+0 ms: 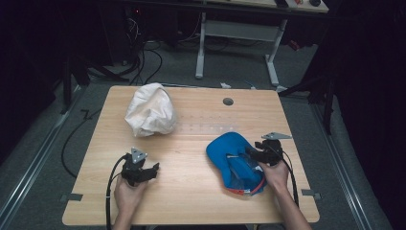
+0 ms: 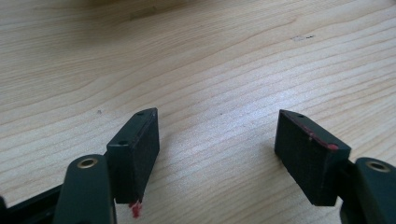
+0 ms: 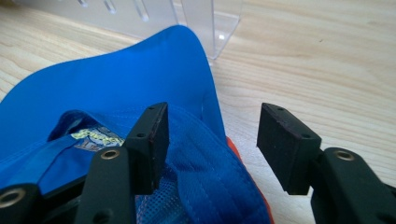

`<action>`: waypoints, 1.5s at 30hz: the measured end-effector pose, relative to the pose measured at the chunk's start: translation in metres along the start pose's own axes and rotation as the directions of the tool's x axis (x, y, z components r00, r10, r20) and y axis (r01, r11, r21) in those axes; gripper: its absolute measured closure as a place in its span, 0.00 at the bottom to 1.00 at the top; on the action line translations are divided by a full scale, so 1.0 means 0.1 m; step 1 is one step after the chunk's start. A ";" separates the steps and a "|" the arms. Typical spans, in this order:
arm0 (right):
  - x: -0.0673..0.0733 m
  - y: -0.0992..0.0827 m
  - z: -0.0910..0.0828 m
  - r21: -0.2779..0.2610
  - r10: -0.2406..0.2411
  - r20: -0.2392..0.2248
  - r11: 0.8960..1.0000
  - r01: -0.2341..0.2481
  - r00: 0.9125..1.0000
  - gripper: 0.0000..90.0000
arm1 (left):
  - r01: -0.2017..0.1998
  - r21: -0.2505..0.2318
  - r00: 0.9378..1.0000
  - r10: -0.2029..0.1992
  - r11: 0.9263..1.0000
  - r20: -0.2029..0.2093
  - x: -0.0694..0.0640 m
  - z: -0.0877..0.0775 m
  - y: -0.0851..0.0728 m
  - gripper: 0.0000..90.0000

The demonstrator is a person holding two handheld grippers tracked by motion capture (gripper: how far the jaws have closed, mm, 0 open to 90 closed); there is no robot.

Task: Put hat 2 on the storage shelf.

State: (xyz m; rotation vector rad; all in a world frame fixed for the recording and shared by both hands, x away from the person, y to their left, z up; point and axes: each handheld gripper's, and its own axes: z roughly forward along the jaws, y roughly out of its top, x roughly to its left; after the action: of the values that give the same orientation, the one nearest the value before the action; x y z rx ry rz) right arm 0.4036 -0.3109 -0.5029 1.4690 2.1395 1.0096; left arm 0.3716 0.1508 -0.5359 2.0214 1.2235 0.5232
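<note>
High view: 1 blue cap (image 1: 229,147), 2 grippers

Tabletop (image 1: 191,191) and its load

Light wood surface, one round grommet hole (image 1: 228,101) near the far edge. A crumpled white cloth (image 1: 150,110) lay far left; a blue cap (image 1: 234,160) lay near right, beside a clear acrylic stand (image 3: 205,18).

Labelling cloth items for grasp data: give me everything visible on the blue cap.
The blue cap lies upside down on the wooden table, right of centre, inside facing up. It looks like soft fabric: a solid blue brim, stitched crown panels, blue mesh lining, an orange-red edge toward the person and a small yellow label inside. The right tongs are open, straddling its rim, one jaw inside the crown. A clear plastic stand sits just beyond.
</note>
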 end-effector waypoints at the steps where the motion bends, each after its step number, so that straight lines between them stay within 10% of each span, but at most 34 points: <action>1: -0.01 -0.01 0.03 0.011 0.007 -0.009 1.000 -0.007 1.000 0.51 | 0.000 0.000 1.000 0.000 1.000 0.000 0.00 0.00 0.00 0.35; 17: -0.11 -0.12 0.08 0.028 0.019 -0.160 1.000 -0.015 0.987 0.89 | 0.000 -0.002 1.000 0.000 1.000 -0.002 0.00 0.00 0.00 0.34; 45: -0.07 0.07 -0.25 0.021 0.093 -0.269 0.996 -0.090 0.959 0.95 | -0.047 -0.016 0.998 0.047 0.999 0.029 -0.08 -0.03 0.00 0.29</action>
State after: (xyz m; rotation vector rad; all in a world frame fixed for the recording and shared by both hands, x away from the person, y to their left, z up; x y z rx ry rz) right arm 0.3951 -0.3245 -0.4820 1.5216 2.2786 1.3023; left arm 0.3661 0.1450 -0.5340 2.0424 1.1539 0.5221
